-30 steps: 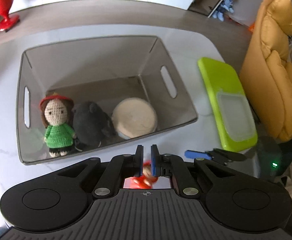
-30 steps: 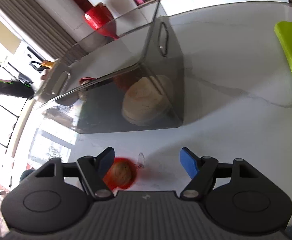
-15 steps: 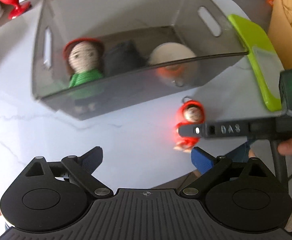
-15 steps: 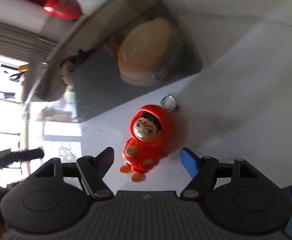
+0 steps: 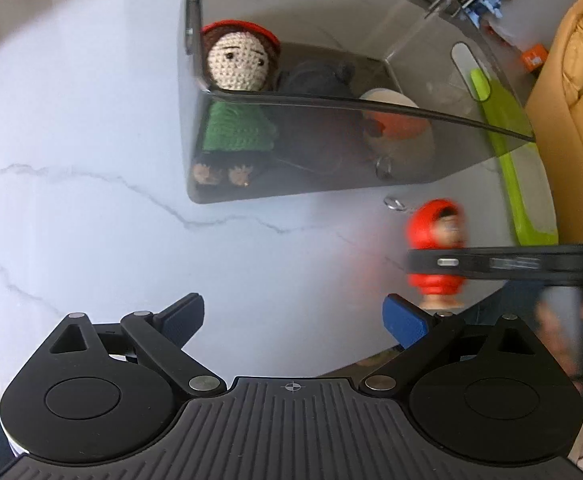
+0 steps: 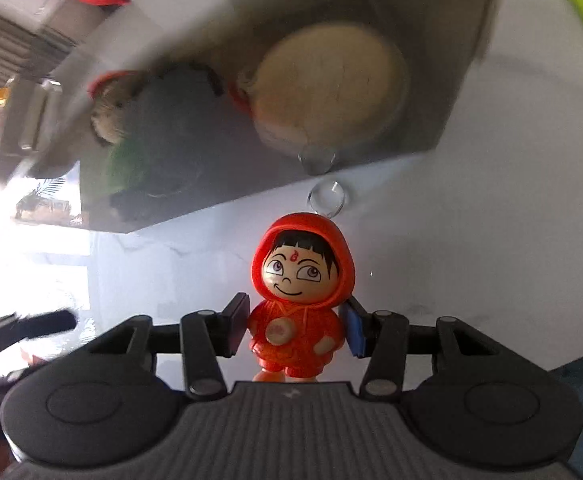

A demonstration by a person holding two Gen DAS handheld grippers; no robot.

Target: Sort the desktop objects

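My right gripper [image 6: 296, 330] fingers are closing around the red-hooded figurine [image 6: 301, 292], smiling, keyring on top, lying on the white surface [image 5: 91, 184] beside the grey bin [image 5: 323, 168]. Its feet are hidden. My left gripper [image 5: 293, 318] fingers are spread, empty.

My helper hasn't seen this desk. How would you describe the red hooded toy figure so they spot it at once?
Find the smoky grey bin on the white marble table. Just outside its near wall lies a small figure between the closing jaws of the right hand-held gripper. Unlike the crocheted doll inside the bin, it is glossy orange-red plastic with a keyring.
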